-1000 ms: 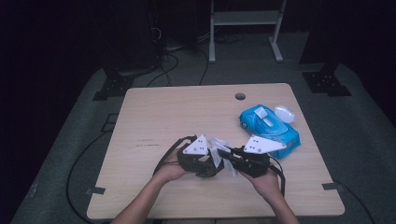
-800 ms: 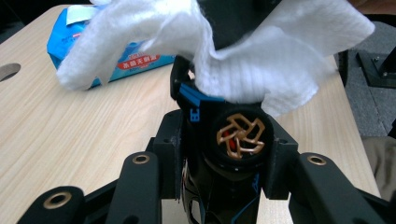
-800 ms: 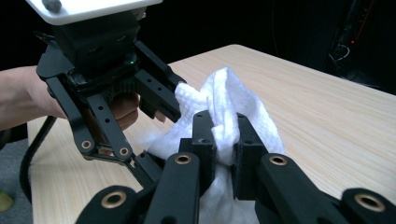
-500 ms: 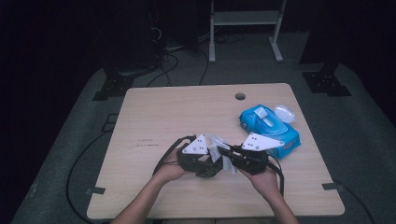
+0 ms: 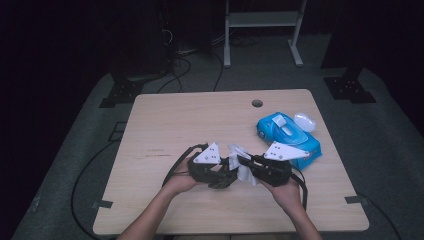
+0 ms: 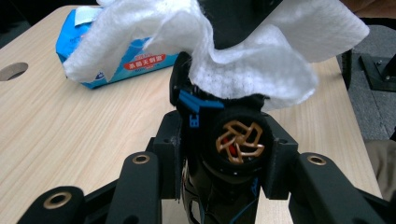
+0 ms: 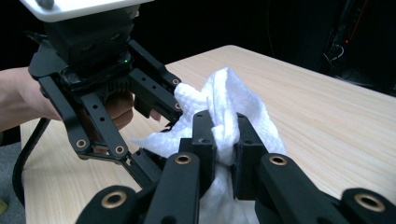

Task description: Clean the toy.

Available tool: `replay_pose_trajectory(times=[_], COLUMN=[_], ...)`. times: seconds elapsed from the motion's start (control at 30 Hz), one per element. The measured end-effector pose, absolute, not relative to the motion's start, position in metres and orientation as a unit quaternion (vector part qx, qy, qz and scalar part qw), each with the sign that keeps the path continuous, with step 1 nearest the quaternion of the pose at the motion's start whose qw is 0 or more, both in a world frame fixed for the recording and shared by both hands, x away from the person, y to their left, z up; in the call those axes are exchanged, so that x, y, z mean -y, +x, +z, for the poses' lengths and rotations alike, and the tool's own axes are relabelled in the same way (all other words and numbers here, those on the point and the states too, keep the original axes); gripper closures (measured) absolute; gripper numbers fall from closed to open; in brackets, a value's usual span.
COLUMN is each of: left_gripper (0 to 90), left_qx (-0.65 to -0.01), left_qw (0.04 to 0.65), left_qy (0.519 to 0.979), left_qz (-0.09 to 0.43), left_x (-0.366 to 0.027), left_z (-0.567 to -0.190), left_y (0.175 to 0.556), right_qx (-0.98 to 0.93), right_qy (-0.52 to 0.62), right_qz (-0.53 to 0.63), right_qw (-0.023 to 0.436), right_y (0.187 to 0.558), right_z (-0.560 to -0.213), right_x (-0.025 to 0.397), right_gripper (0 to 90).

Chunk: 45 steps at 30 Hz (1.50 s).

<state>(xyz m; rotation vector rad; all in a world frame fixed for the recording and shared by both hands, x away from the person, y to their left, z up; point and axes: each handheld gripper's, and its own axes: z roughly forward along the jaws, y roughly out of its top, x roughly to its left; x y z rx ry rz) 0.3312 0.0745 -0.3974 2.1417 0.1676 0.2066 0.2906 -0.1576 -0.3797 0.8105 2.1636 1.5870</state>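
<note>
Wipes pack (image 5: pixel 289 135), blue with its lid flipped open, lies just behind the right gripper (image 5: pixel 246 163). Both grippers meet low over the table (image 5: pixel 175 125): the right one pinches a white wipe (image 7: pixel 224 112), while the left gripper (image 6: pixel 224 154) clamps a black round object (image 6: pixel 236 142) against it

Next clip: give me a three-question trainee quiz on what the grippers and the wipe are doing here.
1. True or false: the right gripper is shut on the white wipe.
2. What lies on the table beyond the right gripper?
A. a red cup
B. a blue wipes pack
C. a metal bowl
3. Fill in: in the left gripper view, the left gripper clamps a small dark object with an ____ pinwheel-like end.

Key: 1 true; 2 B; 3 orange.
</note>
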Motion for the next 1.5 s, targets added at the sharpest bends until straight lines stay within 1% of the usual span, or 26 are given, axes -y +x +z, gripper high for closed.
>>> replay_pose_trajectory(times=[0.1,0.17,0.37,0.57,0.77,0.83,0.93,1.13,1.2,1.27,1.33,1.43,1.5], left_gripper=[58.2,58.2,58.2,58.2,58.2,58.2,58.2,58.2,58.3,58.2,58.3,58.2,58.3], left_qx=[-0.068,-0.068,-0.079,-0.084,-0.081,-0.083,-0.082,-0.085,-0.083,-0.083,-0.086,-0.081,-0.079], left_qw=[0.478,0.479,0.486,0.491,0.478,0.484,0.483,0.494,0.490,0.493,0.495,0.487,0.490], left_qy=[0.872,0.871,0.867,0.863,0.870,0.868,0.868,0.862,0.864,0.862,0.861,0.866,0.865], left_qz=[0.079,0.081,0.082,0.083,0.085,0.077,0.080,0.080,0.081,0.081,0.077,0.077,0.075], left_x=[-0.073,-0.075,-0.083,-0.085,-0.084,-0.085,-0.085,-0.088,-0.087,-0.088,-0.088,-0.086,-0.085], left_z=[-0.398,-0.397,-0.395,-0.393,-0.397,-0.399,-0.399,-0.395,-0.395,-0.396,-0.397,-0.399,-0.399], left_y=[0.331,0.331,0.335,0.334,0.333,0.333,0.333,0.334,0.333,0.333,0.334,0.334,0.333], right_qx=[-0.766,-0.771,-0.763,-0.764,-0.765,-0.769,-0.766,-0.765,-0.761,-0.764,-0.756,-0.749,-0.750], right_qy=[0.269,0.258,0.288,0.267,0.271,0.277,0.285,0.275,0.280,0.298,0.315,0.310,0.299], right_qz=[0.560,0.556,0.553,0.564,0.560,0.550,0.551,0.557,0.561,0.546,0.553,0.566,0.569], right_qw=[0.164,0.171,0.172,0.168,0.164,0.171,0.166,0.173,0.166,0.173,0.154,0.152,0.159], right_y=[0.287,0.285,0.289,0.285,0.287,0.287,0.288,0.287,0.289,0.291,0.294,0.293,0.292], right_z=[-0.378,-0.376,-0.382,-0.378,-0.385,-0.388,-0.390,-0.384,-0.387,-0.394,-0.399,-0.395,-0.389], right_x=[0.149,0.145,0.162,0.151,0.156,0.159,0.163,0.157,0.163,0.168,0.174,0.173,0.168], right_gripper=[81.6,81.6,81.7,81.7,81.4,81.5,81.6,81.5,81.5,81.5,81.6,81.6,81.5])
